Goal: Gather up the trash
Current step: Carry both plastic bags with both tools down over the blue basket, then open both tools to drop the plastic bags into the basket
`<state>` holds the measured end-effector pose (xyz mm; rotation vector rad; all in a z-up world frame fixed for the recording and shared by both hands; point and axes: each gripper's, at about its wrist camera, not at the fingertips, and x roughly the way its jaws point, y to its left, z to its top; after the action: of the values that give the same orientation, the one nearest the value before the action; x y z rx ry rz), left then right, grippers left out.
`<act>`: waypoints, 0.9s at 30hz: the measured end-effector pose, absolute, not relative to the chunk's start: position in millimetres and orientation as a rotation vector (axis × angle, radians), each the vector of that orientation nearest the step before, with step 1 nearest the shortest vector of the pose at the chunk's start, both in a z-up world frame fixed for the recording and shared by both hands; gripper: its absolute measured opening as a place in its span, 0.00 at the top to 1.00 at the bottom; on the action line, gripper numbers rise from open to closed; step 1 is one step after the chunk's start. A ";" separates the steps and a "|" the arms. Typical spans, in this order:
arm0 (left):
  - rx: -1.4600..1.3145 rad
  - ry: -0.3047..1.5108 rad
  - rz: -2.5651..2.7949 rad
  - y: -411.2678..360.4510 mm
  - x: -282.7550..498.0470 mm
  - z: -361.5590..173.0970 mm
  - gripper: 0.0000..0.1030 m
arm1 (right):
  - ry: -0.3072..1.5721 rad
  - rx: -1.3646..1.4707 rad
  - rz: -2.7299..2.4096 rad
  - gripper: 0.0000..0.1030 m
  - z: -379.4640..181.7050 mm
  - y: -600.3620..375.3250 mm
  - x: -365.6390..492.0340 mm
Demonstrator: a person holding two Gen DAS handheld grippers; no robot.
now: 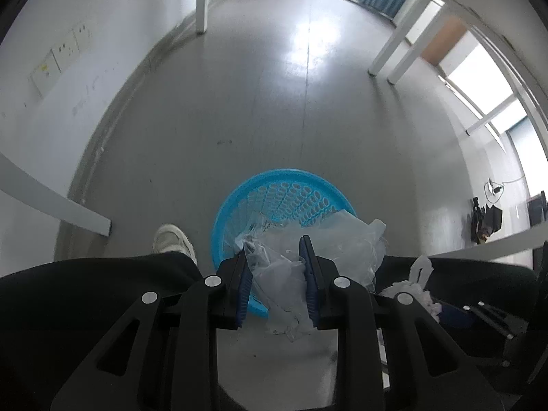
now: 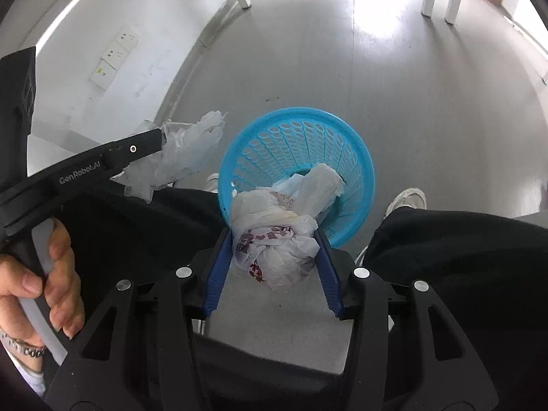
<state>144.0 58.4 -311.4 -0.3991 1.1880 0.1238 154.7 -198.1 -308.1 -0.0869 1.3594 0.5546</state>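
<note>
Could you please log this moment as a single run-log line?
left gripper: shut on clear crumpled plastic bag | right gripper: shut on white patterned plastic bag wad | both above blue perforated plastic basket | nothing released

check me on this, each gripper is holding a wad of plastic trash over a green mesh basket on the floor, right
Not quite: the basket is blue, not green, as the right wrist view shows. The rest holds: the left gripper grips a clear plastic bag and the right gripper a white printed plastic wad, both above that basket on the floor.

one basket, two bags, two shoes
</note>
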 end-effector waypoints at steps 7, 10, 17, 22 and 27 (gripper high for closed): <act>-0.467 1.257 0.149 71.9 169.9 -341.6 0.75 | 1.453 -0.079 0.506 0.56 -341.9 -187.7 188.6; -0.486 1.290 0.169 75.4 179.1 -353.8 0.75 | 1.477 -0.106 0.474 0.56 -356.6 -182.0 201.2; -0.523 1.334 0.198 79.1 194.2 -372.7 0.75 | 1.534 -0.071 0.427 0.55 -381.9 -177.1 220.6; -0.610 1.335 0.165 82.1 199.7 -379.7 0.52 | 1.520 -0.041 0.419 0.38 -383.2 -180.8 221.9; -0.623 1.325 0.156 79.4 198.6 -378.8 0.51 | 1.517 -0.045 0.410 0.34 -383.1 -183.7 221.9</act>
<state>198.7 79.4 -378.8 -0.6226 1.3251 0.1559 221.9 -183.7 -383.1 -0.0448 1.5173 0.4104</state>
